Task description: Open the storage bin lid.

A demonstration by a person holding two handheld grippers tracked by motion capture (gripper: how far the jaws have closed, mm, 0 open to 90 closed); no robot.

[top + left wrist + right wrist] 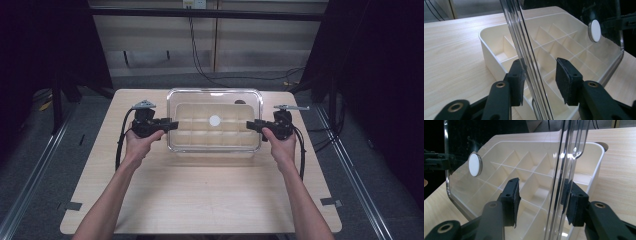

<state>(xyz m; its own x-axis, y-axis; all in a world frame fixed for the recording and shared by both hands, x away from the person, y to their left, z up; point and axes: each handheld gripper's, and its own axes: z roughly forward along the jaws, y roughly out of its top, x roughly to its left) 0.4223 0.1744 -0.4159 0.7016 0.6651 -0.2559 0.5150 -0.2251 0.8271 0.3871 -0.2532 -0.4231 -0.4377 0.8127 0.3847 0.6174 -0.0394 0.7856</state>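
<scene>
Both tools' open jaws straddle clear lid (215, 107) above divided tray (215, 134)

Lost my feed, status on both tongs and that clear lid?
Left tongs open, straddling clear lid edge. Right tongs open, straddling opposite edge. Lid over cream divided tray. Nothing in the way.

High view looks down on whole table (210, 200); both gripper views sit close at opposite ends of the clear lid (215, 102), sharing it.

One clear lid (215, 102), one cream divided tray (499, 47), one white round knob (215, 120), two grippers, left (167, 125), right (251, 124), one table (200, 190)
</scene>
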